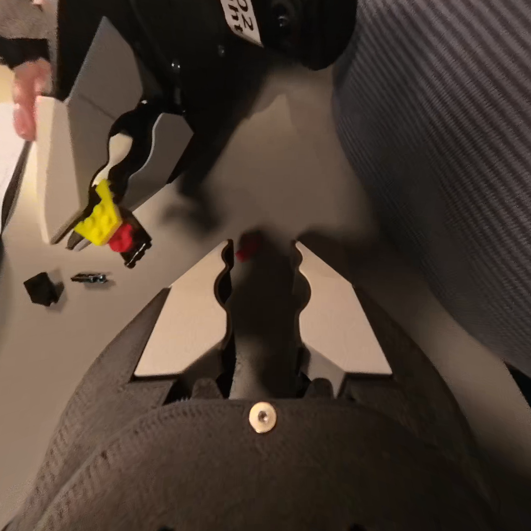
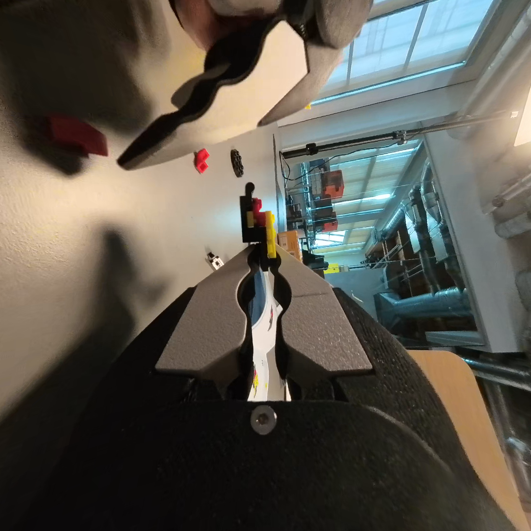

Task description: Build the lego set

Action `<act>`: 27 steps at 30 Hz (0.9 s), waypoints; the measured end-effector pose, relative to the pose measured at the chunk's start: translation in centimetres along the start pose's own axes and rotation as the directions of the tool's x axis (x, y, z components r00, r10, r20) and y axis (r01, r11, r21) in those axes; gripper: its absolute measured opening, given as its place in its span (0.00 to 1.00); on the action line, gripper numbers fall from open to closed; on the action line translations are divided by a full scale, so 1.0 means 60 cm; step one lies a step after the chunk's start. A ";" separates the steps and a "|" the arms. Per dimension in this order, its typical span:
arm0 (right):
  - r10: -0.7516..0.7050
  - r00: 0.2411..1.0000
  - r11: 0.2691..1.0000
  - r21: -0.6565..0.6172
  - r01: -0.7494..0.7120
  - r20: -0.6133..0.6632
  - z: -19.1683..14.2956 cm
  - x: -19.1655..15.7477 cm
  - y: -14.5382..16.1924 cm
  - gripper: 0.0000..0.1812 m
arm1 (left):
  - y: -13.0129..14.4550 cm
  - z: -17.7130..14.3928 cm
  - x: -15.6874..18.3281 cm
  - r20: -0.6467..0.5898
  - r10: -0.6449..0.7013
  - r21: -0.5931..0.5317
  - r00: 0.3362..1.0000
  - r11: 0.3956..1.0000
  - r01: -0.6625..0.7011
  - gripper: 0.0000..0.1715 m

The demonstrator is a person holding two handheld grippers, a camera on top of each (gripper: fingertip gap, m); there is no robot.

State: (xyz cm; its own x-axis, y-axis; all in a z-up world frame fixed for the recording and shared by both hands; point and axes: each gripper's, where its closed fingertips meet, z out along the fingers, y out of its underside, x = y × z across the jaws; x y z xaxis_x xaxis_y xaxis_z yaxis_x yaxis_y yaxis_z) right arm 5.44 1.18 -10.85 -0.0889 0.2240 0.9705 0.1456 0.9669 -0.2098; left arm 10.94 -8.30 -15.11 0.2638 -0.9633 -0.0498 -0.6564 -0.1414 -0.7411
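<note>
The right gripper [image 2: 263, 255] has its fingers pinched narrow on the lego assembly [image 2: 258, 222], a small stack of black, yellow and red bricks that sticks out past the fingertips, held clear above the pale table [image 2: 71, 230]. In the left wrist view the same assembly [image 1: 110, 222] shows from the side, with a yellow plate [image 1: 99, 221] uppermost, a red piece [image 1: 123, 237] beside it and black bricks beneath, all clamped at the tips of the right gripper [image 1: 83, 230] (a person's hand [image 1: 24, 103] shows behind that gripper, blurred). The left gripper [image 1: 263, 247] has its fingers spread wide with nothing between them; a small red brick [image 1: 248, 245] lies on the table just beyond the tip of its left finger, too blurred to tell whether it touches. The left gripper [image 2: 138, 156] also reaches into the right wrist view from above, near a dark red brick [image 2: 79, 135] on the table. Loose parts lie apart on the table: a black brick [image 1: 41, 287] and a thin dark piece [image 1: 90, 278] in the left wrist view, and in the right wrist view a bright red L-shaped brick [image 2: 202, 161], a black round studded piece [image 2: 237, 163] just beside it, and a small white and black piece [image 2: 215, 261] near the right fingertips. A printed white sheet [image 2: 263, 330] shows through the gap between the right fingers.
</note>
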 end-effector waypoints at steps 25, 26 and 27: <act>-0.053 0.998 0.998 -0.041 0.052 -0.017 0.002 0.003 -0.002 0.02 | -0.059 -0.102 -0.106 0.253 -0.439 0.353 0.862 0.872 0.341 0.04; -0.049 0.999 0.998 -0.043 0.048 -0.015 0.002 0.002 -0.002 0.01 | -0.058 -0.102 -0.114 0.262 -0.468 0.352 0.844 0.861 0.368 0.04; -0.044 0.999 0.998 -0.044 0.043 -0.014 0.002 0.002 -0.002 0.02 | -0.056 -0.100 -0.120 0.271 -0.490 0.344 0.828 0.853 0.392 0.04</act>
State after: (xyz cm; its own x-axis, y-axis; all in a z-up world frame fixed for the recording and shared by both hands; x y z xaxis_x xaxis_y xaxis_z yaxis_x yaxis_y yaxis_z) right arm 5.30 1.08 -10.70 -0.0818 0.1794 0.9804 0.1850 0.9693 -0.1620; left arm 6.99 -2.24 -8.27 0.7318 -0.6668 0.1409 -0.2130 -0.4201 -0.8821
